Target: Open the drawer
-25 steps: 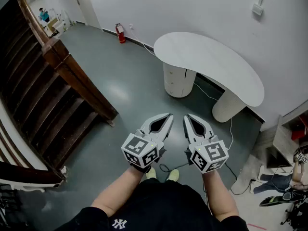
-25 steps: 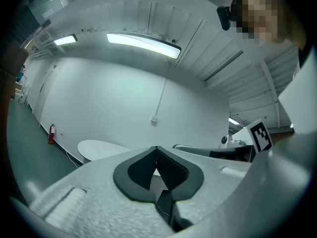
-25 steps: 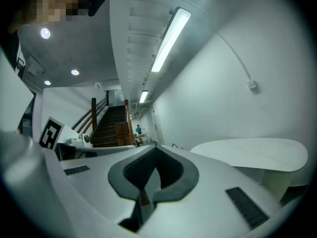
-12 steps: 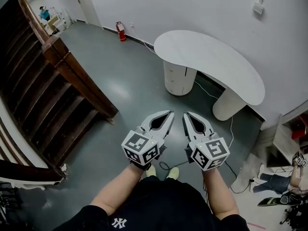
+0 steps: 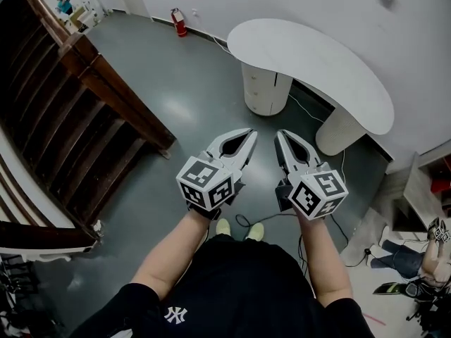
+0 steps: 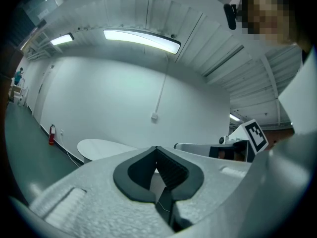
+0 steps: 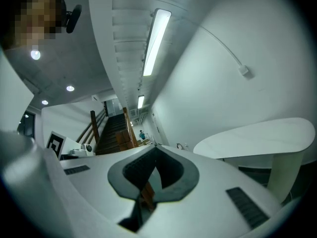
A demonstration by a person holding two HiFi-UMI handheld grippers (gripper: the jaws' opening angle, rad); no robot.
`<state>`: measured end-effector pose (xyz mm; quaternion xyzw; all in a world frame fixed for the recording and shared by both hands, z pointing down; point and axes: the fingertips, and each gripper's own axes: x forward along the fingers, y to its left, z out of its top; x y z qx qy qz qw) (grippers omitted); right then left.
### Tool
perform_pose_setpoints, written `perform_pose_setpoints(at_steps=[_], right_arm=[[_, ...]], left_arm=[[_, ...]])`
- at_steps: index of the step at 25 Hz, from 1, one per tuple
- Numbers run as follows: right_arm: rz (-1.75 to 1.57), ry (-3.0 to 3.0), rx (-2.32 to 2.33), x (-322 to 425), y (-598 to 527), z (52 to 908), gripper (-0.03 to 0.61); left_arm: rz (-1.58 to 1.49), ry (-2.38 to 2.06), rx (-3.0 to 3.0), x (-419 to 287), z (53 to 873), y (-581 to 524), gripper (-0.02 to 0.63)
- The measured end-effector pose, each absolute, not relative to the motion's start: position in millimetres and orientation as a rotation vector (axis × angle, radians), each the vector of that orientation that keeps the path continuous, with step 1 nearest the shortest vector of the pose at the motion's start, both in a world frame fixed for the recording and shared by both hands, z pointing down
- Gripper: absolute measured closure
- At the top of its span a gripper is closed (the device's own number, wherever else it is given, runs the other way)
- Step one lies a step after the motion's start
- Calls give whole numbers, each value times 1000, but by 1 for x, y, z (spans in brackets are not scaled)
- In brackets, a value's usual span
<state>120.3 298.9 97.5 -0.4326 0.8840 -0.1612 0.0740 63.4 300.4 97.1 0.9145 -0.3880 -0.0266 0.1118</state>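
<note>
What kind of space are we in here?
Likely an indoor hall or lobby beside a stairwell, maybe an office or lab: a dark wooden staircase, a white curved desk on a drawer pedestal, and a fire extinguisher by the wall.

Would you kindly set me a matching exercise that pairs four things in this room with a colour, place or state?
1 desk
2 fire extinguisher
3 staircase
4 left tongs

a red, by the far wall
b shut, nothing held
c white, curved top
d dark wood

Pairs: 1-c, 2-a, 3-d, 4-b
</note>
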Motion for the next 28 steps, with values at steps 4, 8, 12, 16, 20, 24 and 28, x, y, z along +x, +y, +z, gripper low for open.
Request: perform_pose_setpoints(at_steps=[4,8,12,16,20,24,28], right_arm=[[-449,2678,-1303,129,293,102,565],[-489,2660,-1284,141,288,106,565],[-536,2652,-1266,144,282,113,565],[-568,2656,-1260,143,267,119,565],[-593,2661,-1268,135,246,129,565],[-615,2656,-1286,125,214,137,565],[-649,2657,-1306,106,171,150,565]], left_arm=[[-90,-1180,2661,70,100,293,604],[-93,-1232,2644,76,102,290,604],[-96,-1262,2629,75,106,286,604],[-90,-1281,2619,74,111,270,604],[-80,-1277,2615,69,119,248,604],[-71,-1266,2621,60,126,216,604],[-59,-1251,2623,43,136,170,604]])
